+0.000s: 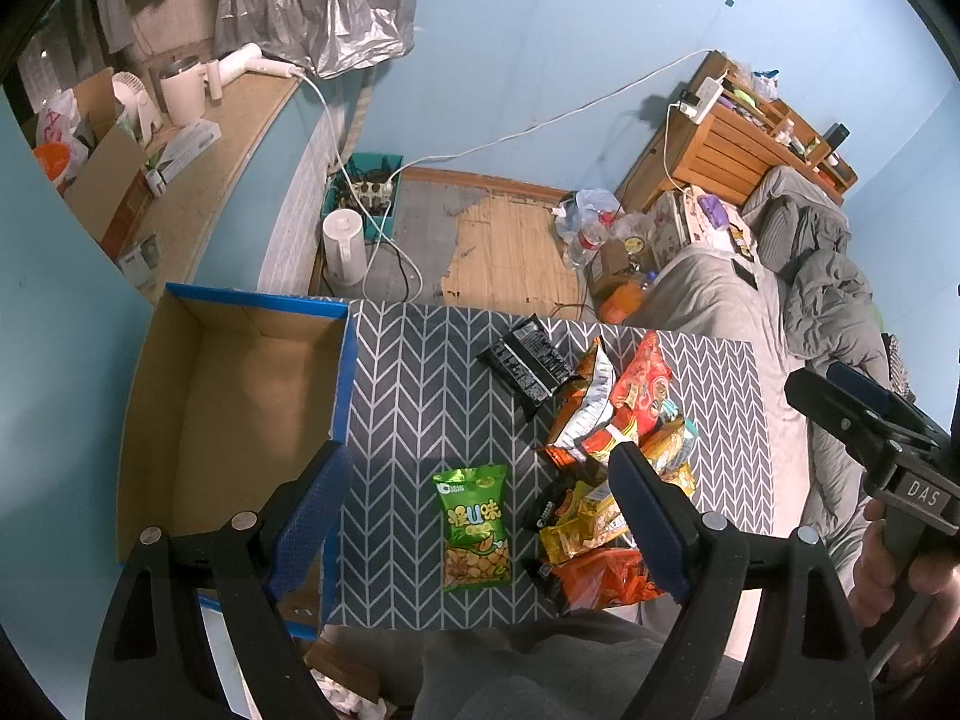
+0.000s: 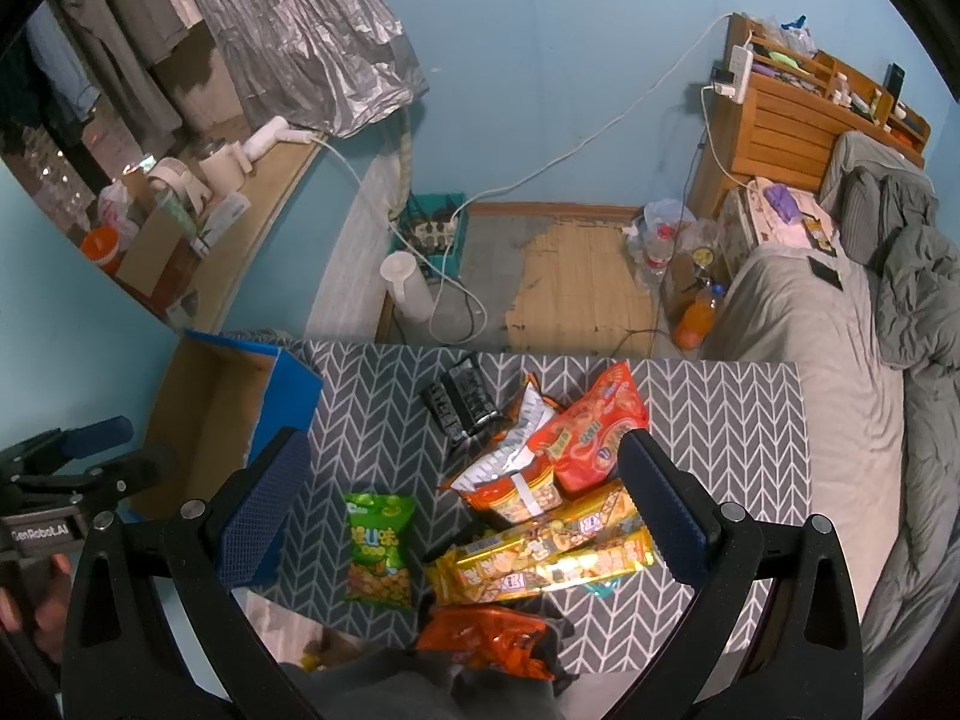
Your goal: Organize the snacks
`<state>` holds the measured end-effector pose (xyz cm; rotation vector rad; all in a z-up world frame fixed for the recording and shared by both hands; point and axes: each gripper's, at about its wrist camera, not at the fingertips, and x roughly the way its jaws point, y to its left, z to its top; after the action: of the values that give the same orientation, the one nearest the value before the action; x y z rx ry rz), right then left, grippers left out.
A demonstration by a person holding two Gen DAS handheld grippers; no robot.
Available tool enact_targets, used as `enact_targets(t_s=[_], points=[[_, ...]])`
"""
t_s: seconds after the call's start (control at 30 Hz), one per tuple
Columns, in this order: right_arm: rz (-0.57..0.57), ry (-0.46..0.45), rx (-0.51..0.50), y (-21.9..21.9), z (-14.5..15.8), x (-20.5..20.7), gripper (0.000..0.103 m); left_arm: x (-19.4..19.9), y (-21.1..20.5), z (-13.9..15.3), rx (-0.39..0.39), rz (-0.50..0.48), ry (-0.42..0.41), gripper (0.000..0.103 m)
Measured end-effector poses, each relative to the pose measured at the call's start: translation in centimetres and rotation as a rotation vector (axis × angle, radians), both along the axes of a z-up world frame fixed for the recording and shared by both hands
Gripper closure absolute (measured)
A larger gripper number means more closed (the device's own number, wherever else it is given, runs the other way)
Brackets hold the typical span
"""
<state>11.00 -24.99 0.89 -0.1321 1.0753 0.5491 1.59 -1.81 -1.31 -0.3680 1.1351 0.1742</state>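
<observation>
From the left wrist view, the left gripper (image 1: 480, 516) is wide open and holds nothing. It hangs above the surface (image 1: 420, 372), which has a grey zigzag cloth on it. Right under it lies the green snack bag (image 1: 474, 528), flat and all by itself, so it looks like the easiest one to pick up first. A pile of snacks (image 1: 606, 450) sits just to the right, with a black bag (image 1: 528, 360) at the far end. On the left stands a cardboard box (image 1: 240, 408) with blue edges. Nothing is in the part of it that shows, so it is probably where the snacks should go. A hand (image 1: 888, 564) at the right edge holds the other tool.

From the right wrist view, the right gripper (image 2: 462, 516) is open too, with nothing in it. It hangs over the pile, above the long yellow bags (image 2: 540, 558) and an orange bag (image 2: 486, 636) near the front edge. The green bag lies to the left, and the box is further left.
</observation>
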Motion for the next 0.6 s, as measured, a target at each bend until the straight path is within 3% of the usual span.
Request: enact_targets(t_s=[0.33,0.6], points=[[0.027,-0.002,-0.028,-0.6,-0.5,0.2,0.002,-0.1,0.0,-0.8,-0.01,-0.02,0.011,0.015],[0.09,0.005,-0.053,-1.8,-2.6,0.3,0.002,0.0,0.0,-3.8,-0.035,-0.051,0.055,0.015]])
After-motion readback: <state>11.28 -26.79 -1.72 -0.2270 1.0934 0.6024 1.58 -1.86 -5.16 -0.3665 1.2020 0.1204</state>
